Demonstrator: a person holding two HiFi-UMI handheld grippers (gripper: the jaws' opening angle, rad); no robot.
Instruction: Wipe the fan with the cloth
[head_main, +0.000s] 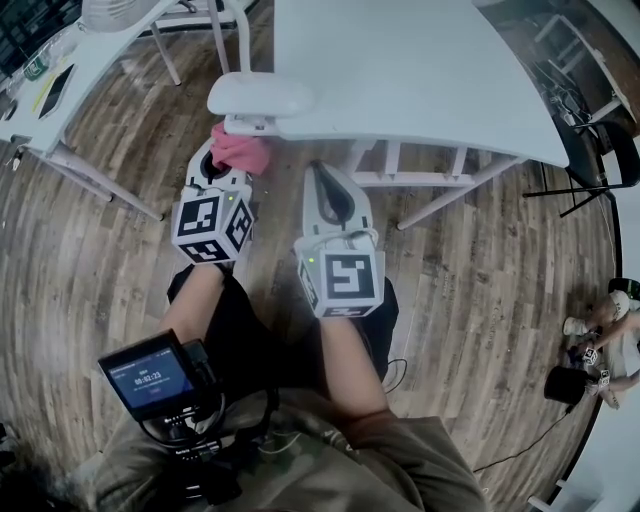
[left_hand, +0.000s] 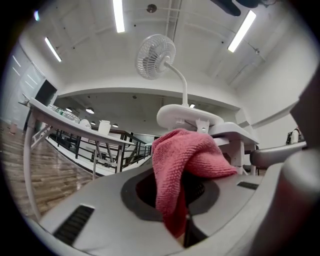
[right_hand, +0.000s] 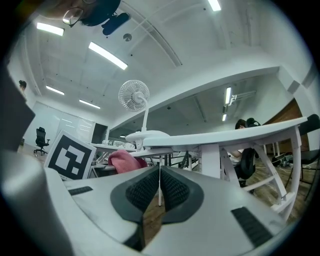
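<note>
I have the left gripper (head_main: 218, 165) clamped on the pink cloth (left_hand: 185, 160). Its jaws are closed most of the way, with a fold of the terry fabric pinched between the pads. The rest of the cloth bunches up over the tips and droops to one side. The right gripper (right_hand: 160, 187) holds nothing, and its ribbed pads meet with only a thin slit between them.

Both grippers point roughly level at the near edge of the white worktop (head_main: 420, 70), side by side, with the left one a little further forward. From my head view, the cloth sits just below the fan's oval base (head_main: 260, 95), close to it, but I cannot tell whether they touch. The base is fixed at the worktop's edge by a small bracket underneath.

The left gripper view looks up from below. A slim curved neck rises from the base, and the round grille of the fan (left_hand: 156, 56) stands high above the cloth, well apart from it. The right gripper view shows the same fan off to its left, above the worktop's rim, with the cloth bunched low beside the left gripper's marker cube.

Below the worktop is wooden floor (head_main: 90, 270), and a second white table (head_main: 90, 60) stands further to the left.
</note>
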